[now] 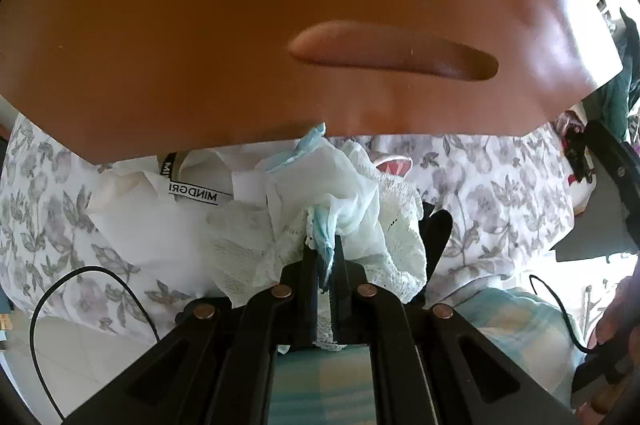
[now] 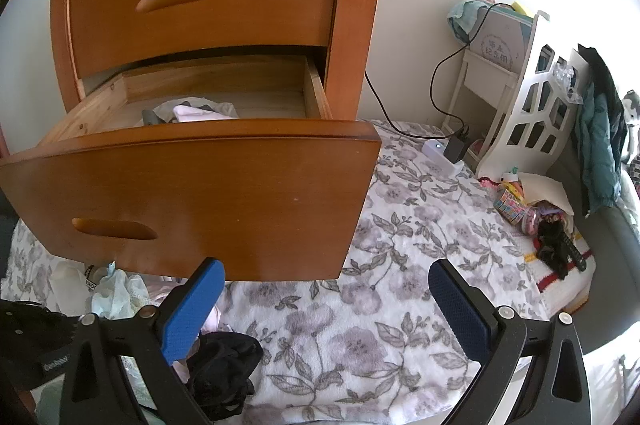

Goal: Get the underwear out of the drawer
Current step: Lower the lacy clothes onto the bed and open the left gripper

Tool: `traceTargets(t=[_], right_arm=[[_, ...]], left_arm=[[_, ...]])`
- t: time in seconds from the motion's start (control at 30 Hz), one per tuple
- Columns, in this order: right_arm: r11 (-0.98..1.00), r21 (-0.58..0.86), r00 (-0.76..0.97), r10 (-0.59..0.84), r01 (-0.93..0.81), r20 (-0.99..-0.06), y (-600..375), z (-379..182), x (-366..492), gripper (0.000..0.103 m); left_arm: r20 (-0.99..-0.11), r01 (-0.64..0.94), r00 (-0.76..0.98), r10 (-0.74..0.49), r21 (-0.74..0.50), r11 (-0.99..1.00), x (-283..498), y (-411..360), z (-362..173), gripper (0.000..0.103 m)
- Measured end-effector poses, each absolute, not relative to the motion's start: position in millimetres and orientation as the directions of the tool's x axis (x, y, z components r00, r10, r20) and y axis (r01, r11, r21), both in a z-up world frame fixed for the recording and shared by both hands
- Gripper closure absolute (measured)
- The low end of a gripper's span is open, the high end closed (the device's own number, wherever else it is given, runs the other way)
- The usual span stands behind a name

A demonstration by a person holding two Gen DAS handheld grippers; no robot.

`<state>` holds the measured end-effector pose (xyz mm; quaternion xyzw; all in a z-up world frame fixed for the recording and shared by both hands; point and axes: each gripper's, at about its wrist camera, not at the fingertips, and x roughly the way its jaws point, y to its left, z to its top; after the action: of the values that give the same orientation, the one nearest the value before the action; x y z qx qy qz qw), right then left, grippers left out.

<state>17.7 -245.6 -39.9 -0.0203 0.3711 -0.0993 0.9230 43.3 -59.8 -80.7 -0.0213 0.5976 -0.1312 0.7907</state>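
The left gripper (image 1: 325,257) is clamping a pale, blue-edged piece of underwear (image 1: 340,193) between its closed jaws and is holding it low over the flowered blanket (image 1: 500,193), just in front of the drawer front (image 1: 240,25). So the step in hand looks like the set-down: the garment is already out of the drawer and is hanging over a small heap of white clothes (image 1: 160,225) lying on the blanket below the drawer. Whether its lower folds are already resting on that heap is hard to tell — the fisheye view is flattening everything there.

The right gripper (image 2: 326,309) is hovering with its blue pads wide apart and nothing between them, facing the open drawer (image 2: 192,177) of the wooden nightstand (image 2: 352,25). Inside the drawer, more light-coloured clothes (image 2: 192,113) are lying toward the back left, so the task is probably only partly done. A black garment (image 2: 224,365) is lying on the blanket near the right gripper's left finger.

The next move is calling for the left jaws to let go once the underwear is settling on the pile, then for a lift clear of the cloth — lace edges may be snagging on the pads. After that, a reach over the drawer's front edge for the remaining pieces.
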Motion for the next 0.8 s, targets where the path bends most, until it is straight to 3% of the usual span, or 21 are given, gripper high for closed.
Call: traceTargets(t=[0.23,0.3,0.37,0.43,0.7,0.8], right_arm=[[0.980,-0.112,0.705,-0.198,0.167,-0.681,-245.4,-39.5,17.8,0.000],[0.980,-0.112,0.705,-0.198,0.167,-0.681,-245.9,-40.3,17.6,0.000],[0.980,-0.111,0.704,-0.198,0.168,-0.682,-245.8,-40.1,17.5,0.000],[0.980,-0.111,0.705,-0.198,0.168,-0.681,-245.5,-39.9,17.5,0.000],[0.979,-0.111,0.705,-0.198,0.168,-0.681,-245.4,-39.7,17.5,0.000],[0.979,-0.113,0.705,-0.199,0.168,-0.681,-245.3,-40.1,17.4,0.000]], left_arm=[[-0.944,0.188,0.233,-0.235,-0.193,0.963,40.6,-62.8,-82.4,0.097],[-0.943,0.186,0.233,-0.237,-0.196,0.963,39.7,-62.7,-81.1,0.090],[-0.941,0.182,0.241,-0.237,-0.196,0.964,39.0,-61.8,-77.4,0.062],[-0.938,0.183,0.252,-0.240,-0.197,0.963,38.1,-61.1,-72.4,0.052],[-0.924,0.162,0.281,-0.258,-0.219,0.962,38.2,-56.6,-56.2,0.038],[-0.920,0.144,0.288,-0.265,-0.232,0.962,38.3,-52.4,-51.5,0.027]])
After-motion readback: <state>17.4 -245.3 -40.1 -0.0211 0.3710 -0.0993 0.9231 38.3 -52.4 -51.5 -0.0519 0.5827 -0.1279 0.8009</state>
